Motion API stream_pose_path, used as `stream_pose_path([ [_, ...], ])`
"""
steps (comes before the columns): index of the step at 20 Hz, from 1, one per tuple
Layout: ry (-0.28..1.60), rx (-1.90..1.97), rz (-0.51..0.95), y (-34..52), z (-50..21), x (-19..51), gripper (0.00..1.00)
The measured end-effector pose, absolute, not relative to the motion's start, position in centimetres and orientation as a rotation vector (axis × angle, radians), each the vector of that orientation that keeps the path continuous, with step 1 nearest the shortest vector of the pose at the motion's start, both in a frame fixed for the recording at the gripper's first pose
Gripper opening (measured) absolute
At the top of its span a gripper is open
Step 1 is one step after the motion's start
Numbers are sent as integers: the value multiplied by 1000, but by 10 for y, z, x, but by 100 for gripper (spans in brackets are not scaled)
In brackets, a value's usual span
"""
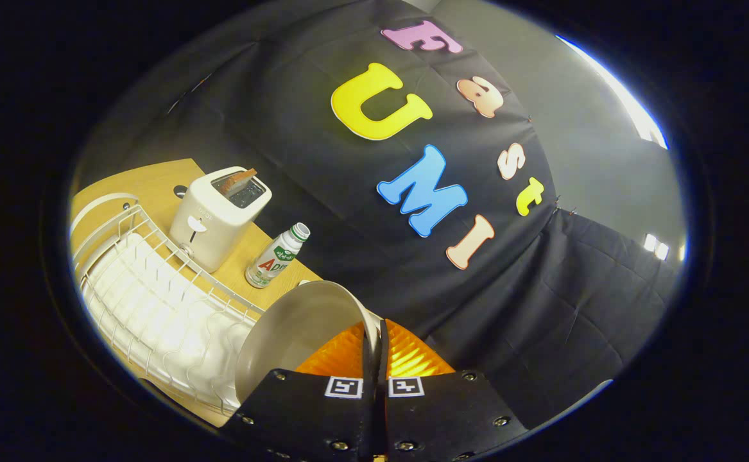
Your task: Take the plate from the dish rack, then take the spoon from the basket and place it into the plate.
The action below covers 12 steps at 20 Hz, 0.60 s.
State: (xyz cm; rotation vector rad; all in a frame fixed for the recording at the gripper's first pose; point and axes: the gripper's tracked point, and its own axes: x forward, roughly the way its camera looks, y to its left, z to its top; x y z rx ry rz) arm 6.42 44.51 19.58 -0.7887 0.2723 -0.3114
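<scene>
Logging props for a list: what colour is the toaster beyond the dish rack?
White or cream toaster, seen in the gripper view.

The plate (297, 327), lower middle, looks smooth and glossy white. Left of it, the rack (156, 282) is white coated wire. The toaster (217, 215), upper left, has a matt plastic look; the table (156, 183) looks like wood; the bottle (276, 256) is plastic.

The camera rides right on the tongs (374, 346), looking out along both fingers, tilted hard and lifted above the tabletop (156, 179). It faces the booth's black cloth wall (323, 192), with the dish rack (156, 289) close below.
</scene>
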Motion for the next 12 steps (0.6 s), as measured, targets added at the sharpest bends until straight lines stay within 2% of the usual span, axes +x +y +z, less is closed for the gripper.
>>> stream_pose_path([
  [12,343,-602,-261,412,175,-57,1],
])
